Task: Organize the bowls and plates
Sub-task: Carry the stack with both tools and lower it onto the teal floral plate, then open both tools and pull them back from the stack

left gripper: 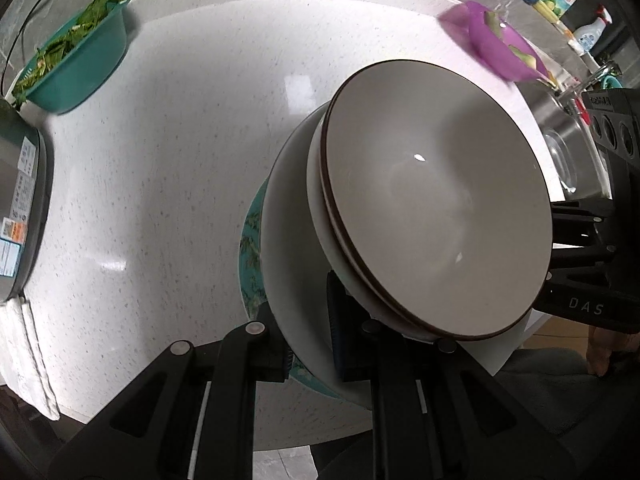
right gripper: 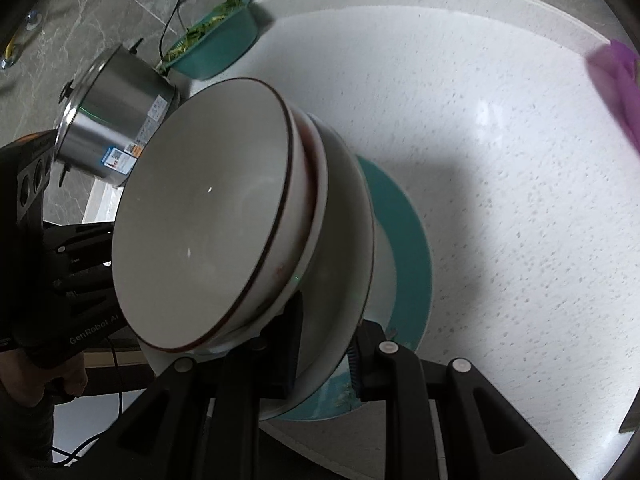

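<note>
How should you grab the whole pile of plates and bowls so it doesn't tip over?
Hold it by the rim of the bottom plates, one set of tongs on each opposite side, as now: left tongs and right tongs are pinched on the white plate and the teal plate under it. The bowls sit nested on top, so keeping the plates level carries everything.

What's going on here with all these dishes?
A person is carrying a stack of dishes over a white speckled countertop, using a handheld gripper in each hand. The left gripper and the right gripper each clamp the rims of the teal patterned plate and the white plate from opposite sides. Two brown-rimmed white bowls sit nested on top. A teal tub of greens and a purple basin stand at the counter's back edge.
</note>
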